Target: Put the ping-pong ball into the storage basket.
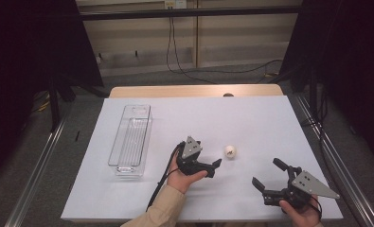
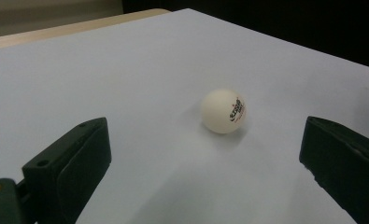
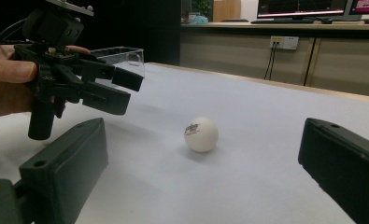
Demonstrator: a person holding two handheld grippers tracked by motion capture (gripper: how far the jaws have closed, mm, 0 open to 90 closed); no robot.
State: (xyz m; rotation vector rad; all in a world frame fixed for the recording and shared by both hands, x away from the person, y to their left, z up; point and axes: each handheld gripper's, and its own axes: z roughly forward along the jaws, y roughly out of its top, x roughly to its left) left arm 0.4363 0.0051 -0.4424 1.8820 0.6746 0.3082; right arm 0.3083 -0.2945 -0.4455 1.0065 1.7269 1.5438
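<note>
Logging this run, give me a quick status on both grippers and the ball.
Left gripper open, aimed at ball, short of it. Right gripper open, holding nothing. White ball free on the table. Nothing between jaws and ball.

- Ball [image 1: 230, 151]: I see it as white, with a small dark printed logo touched with red on one side.
- Left gripper [image 1: 215, 166]: black jaws and body, topped by a grey three-cornered plate.
- Right gripper [image 1: 268, 174]: black throughout, with the same grey plate.
- Table [image 1: 251, 118]: pale, bluish-white sheet; tan wooden edge at the far side.
- Bin [image 1: 130, 140]: clear, colourless plastic.
- Sleeve [image 1: 161, 210]: beige.
- Floor [image 1: 80, 118]: I read it as grey.
</note>
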